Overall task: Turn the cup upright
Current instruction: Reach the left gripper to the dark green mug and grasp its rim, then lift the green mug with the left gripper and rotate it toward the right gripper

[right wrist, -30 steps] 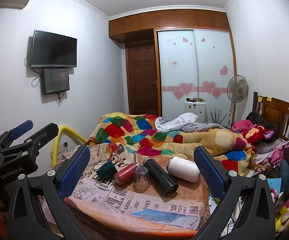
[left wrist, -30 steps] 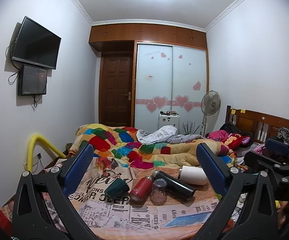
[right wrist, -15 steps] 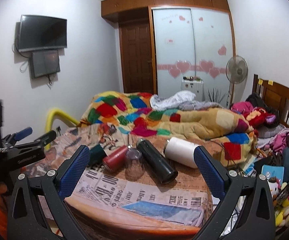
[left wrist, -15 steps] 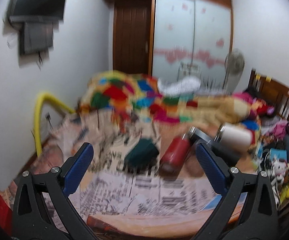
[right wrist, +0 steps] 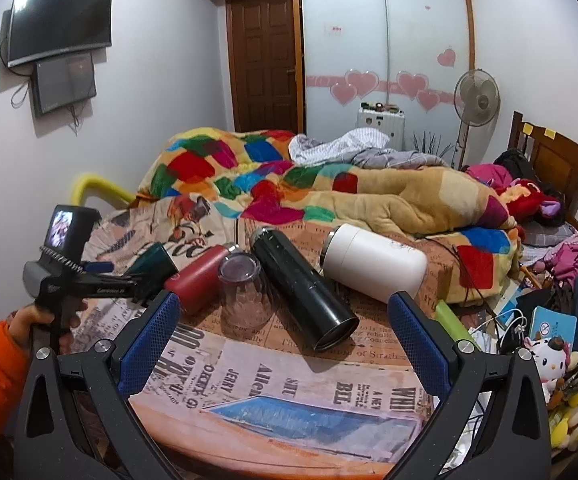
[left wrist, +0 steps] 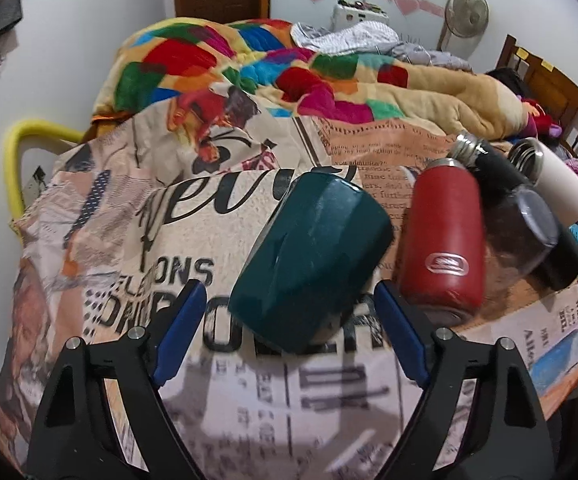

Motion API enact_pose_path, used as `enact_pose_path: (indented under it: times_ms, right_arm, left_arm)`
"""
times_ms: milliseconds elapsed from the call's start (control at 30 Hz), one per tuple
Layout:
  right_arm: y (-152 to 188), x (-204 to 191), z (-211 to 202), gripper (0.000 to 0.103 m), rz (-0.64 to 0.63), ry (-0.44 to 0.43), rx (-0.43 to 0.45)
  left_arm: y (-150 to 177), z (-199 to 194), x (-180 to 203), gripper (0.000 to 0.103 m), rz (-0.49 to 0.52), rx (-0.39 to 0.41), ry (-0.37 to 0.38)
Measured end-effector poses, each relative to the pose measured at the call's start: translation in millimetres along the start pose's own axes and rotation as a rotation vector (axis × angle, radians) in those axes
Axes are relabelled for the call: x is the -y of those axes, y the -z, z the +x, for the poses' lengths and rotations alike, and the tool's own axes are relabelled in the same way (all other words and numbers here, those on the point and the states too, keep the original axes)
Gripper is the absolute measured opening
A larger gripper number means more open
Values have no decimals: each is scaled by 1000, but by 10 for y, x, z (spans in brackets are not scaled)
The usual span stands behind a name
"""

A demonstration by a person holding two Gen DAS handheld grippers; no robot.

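Observation:
A dark green cup [left wrist: 309, 256] lies on its side on the newspaper-print cloth; it also shows in the right wrist view [right wrist: 153, 261]. My left gripper [left wrist: 289, 336] is open, its blue fingers on either side of the cup's near end, apart from it. In the right wrist view the left gripper [right wrist: 137, 282] reaches the cup from the left. My right gripper [right wrist: 283, 340] is open and empty, held back above the near table edge. A clear glass [right wrist: 243, 294] stands upside down next to a red bottle [right wrist: 199, 276].
A red bottle [left wrist: 443, 240], a black flask [right wrist: 303, 284] and a white flask [right wrist: 373, 262] lie on their sides right of the cup. A colourful quilt [right wrist: 289, 184] is heaped behind. Clutter and toys [right wrist: 549, 356] sit at the right edge.
My left gripper has dropped and moved forward to the green cup, which now sits between its fingers. My right gripper has moved slightly closer to the table.

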State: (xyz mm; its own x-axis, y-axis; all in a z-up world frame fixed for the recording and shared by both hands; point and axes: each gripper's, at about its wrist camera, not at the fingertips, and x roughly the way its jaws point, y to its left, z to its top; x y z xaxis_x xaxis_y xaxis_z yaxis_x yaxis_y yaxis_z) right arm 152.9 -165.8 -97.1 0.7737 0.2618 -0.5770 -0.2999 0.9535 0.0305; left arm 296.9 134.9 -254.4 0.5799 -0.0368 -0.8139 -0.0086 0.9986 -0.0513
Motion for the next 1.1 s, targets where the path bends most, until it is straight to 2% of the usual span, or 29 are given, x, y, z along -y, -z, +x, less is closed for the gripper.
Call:
enact_pose_path:
  times_ms: [100,233,367,633,867,1100]
  right_arm:
    - [10,-30,98,103,-13,-2,-16]
    - [19,-79,203,103,-27,-10,-31]
    - [22,-97,266,103,-26,-26,-42]
    - [51,-129,319,103,-34,-28,-65]
    - [51,-127,294,103,-40,-27,-71]
    - [67,-141,201,103,-47,-31,-61]
  left_arm:
    - [-35,107,1,85,9,-16,44]
    - [-122,246,17,84,29,-28,48]
    - [-153,384,38,74,42,-46,64]
    - [-120,374,39,72,34,13,41]
    - [52,107,77,72,30,41,32]
    - [256,-372,277,71,69,75,46]
